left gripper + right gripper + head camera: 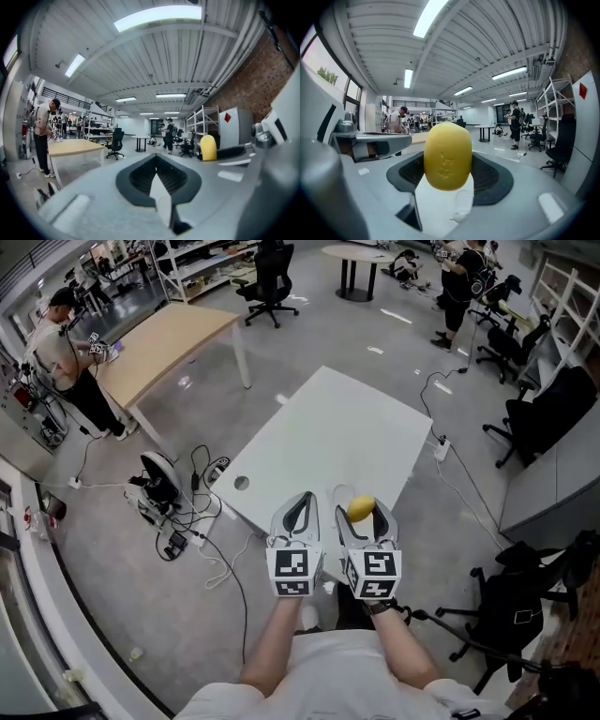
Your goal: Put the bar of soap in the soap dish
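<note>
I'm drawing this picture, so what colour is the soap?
Yellow all over. The bar of soap shows best in the right gripper view.

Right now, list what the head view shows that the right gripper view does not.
Head view only: the white table's full outline, the tangle of cables on the floor, both marker cubes. Right gripper view only: the ceiling light strips and the embossed mark on the yellow bar of soap. Shared: that soap clamped in the right gripper, the left gripper beside it, the wooden table.
</note>
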